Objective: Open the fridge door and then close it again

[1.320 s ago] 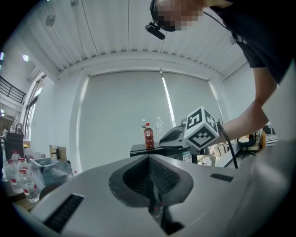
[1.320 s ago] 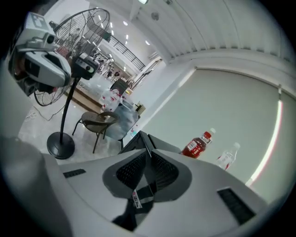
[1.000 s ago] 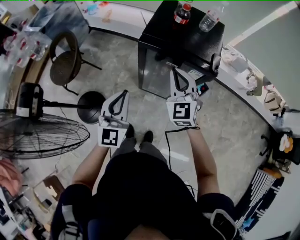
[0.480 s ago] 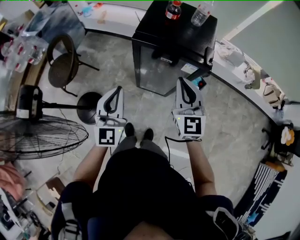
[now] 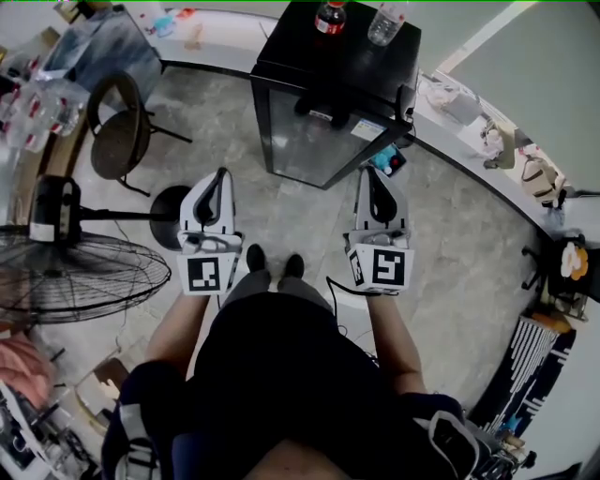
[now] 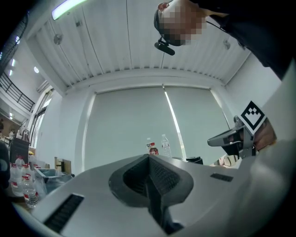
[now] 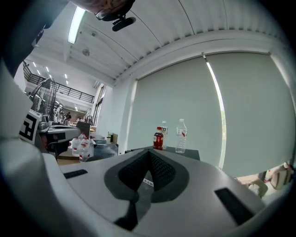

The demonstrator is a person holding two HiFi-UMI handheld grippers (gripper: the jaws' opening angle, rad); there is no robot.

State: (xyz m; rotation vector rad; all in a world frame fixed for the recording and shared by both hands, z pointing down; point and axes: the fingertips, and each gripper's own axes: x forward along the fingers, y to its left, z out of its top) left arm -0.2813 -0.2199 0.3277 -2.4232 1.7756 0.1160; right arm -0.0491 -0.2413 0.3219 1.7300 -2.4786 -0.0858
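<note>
The black fridge (image 5: 314,141) stands ahead of me with its glass door closed. A cola bottle (image 5: 329,17) and a water bottle (image 5: 384,23) stand on its top. My left gripper (image 5: 221,178) is shut and empty, held over the floor short of the fridge's left front corner. My right gripper (image 5: 376,176) is also shut and empty, just short of the right front corner and not touching the fridge. In the left gripper view the shut tip (image 6: 149,157) points at the bottles (image 6: 151,148). The right gripper view's tip (image 7: 149,152) also points at them (image 7: 158,138).
A round chair (image 5: 122,131) and a floor fan (image 5: 84,272) with its round base (image 5: 173,202) stand to the left. A power strip (image 5: 389,159) lies by the fridge's right corner. A white ledge (image 5: 469,187) with bags curves behind and to the right.
My right gripper has drawn back from the fridge's right front edge and rolled, so its marker cube now faces up. The left gripper has risen a little. The fridge door stays closed.
</note>
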